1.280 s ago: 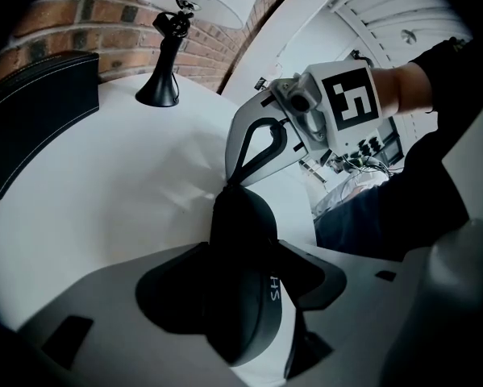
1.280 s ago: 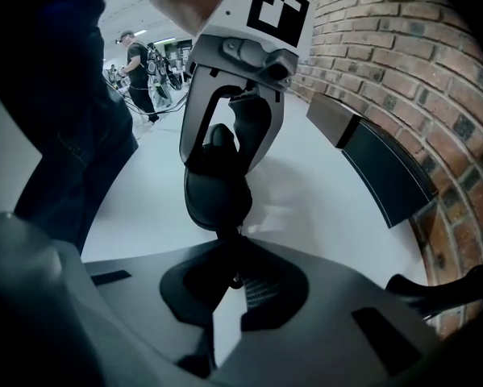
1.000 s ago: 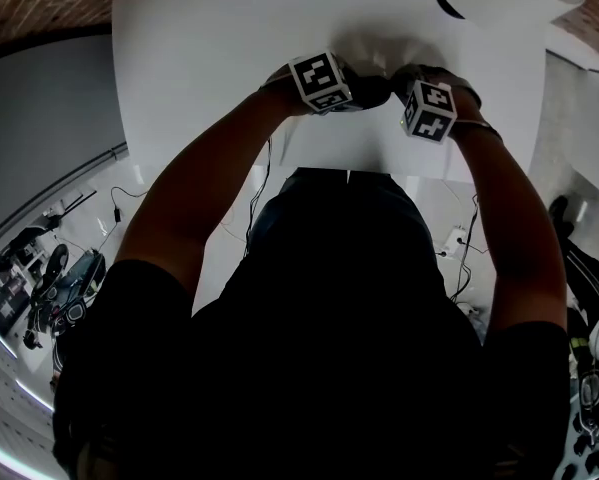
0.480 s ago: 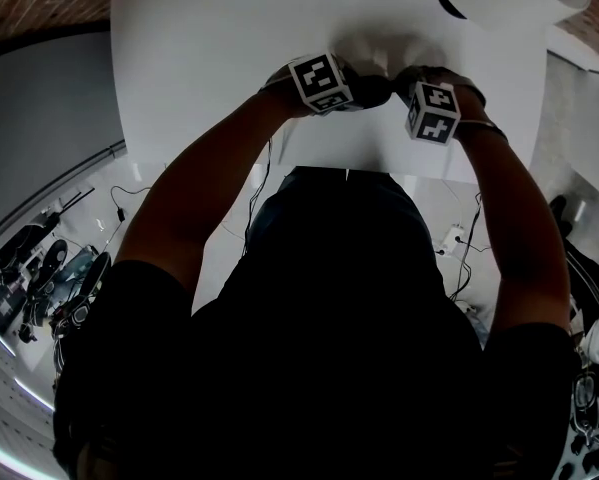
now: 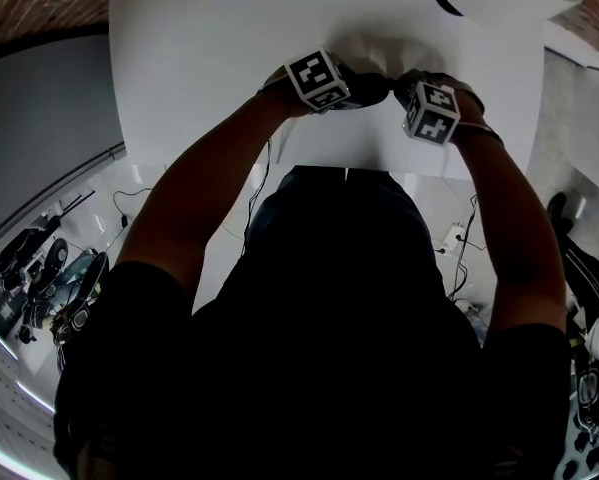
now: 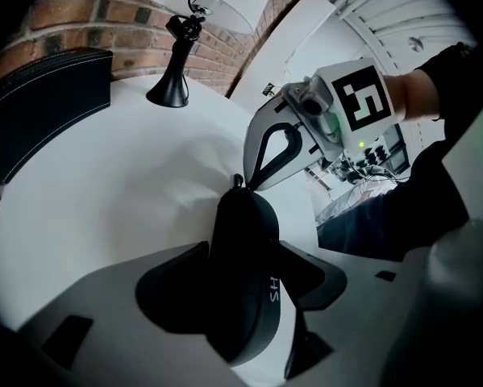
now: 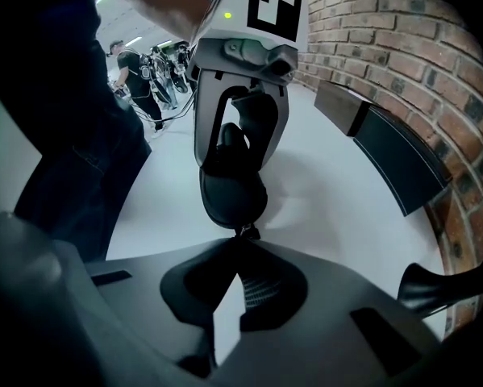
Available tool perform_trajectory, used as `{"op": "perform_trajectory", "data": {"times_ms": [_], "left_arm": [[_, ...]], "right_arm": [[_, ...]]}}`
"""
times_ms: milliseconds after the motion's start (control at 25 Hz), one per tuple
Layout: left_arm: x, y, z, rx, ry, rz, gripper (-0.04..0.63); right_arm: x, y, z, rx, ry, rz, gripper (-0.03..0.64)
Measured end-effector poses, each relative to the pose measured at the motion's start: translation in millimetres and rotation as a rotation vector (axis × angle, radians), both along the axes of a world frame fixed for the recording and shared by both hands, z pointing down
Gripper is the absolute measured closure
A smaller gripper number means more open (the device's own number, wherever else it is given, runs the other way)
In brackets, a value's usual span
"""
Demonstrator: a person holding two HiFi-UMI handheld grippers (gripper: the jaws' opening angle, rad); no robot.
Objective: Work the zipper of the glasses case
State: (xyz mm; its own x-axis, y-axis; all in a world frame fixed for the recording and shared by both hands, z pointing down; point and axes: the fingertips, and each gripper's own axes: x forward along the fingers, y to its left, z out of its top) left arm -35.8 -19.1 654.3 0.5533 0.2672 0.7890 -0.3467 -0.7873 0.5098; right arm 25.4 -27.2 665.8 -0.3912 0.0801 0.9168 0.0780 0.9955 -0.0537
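The black glasses case (image 6: 243, 216) stands on edge between the pads of my left gripper (image 6: 245, 279), which is shut on it across its width. At the case's far end is the small zipper pull (image 7: 246, 233). My right gripper (image 7: 243, 250) is shut on that pull, its jaws closed together. From the right gripper view the case (image 7: 233, 190) hangs in the left gripper (image 7: 239, 95) just over the white table. In the head view the case (image 5: 372, 90) shows as a dark shape between the left gripper (image 5: 351, 88) and the right gripper (image 5: 407, 90).
Both grippers work over a white table (image 5: 209, 58) near its front edge. A black lamp (image 6: 176, 67) with a white shade stands at the back. A black box (image 7: 386, 156) lies along the brick wall (image 7: 402, 47). Cables and gear lie on the floor.
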Motion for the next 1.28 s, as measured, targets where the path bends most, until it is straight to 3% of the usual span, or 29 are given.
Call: {"op": "perform_trajectory", "data": {"times_ms": [560,760,960,1280], "left_arm": [[-1.6,2.4,0.2,-0.071,0.022,-0.125,0.31],[-9.7,-22.0,0.1,-0.083,0.061,-0.325,0.322],[-17.1,-12.3,-1.1,-0.059,0.034,-0.207,0.322],[-20.5,-3.1,-0.9,-0.058,0.054,-0.214,0.322]], "right_arm": [[-1.6,18.8,-4.3,-0.082,-0.026,0.098,0.617],[-8.2,41.9,2.9,-0.095,-0.019,0.055,0.617],[14.0,12.4,0.7,-0.042,-0.056,0.248,0.614],[5.1,5.8,-3.2,-0.005,-0.096,0.254,0.604]]}}
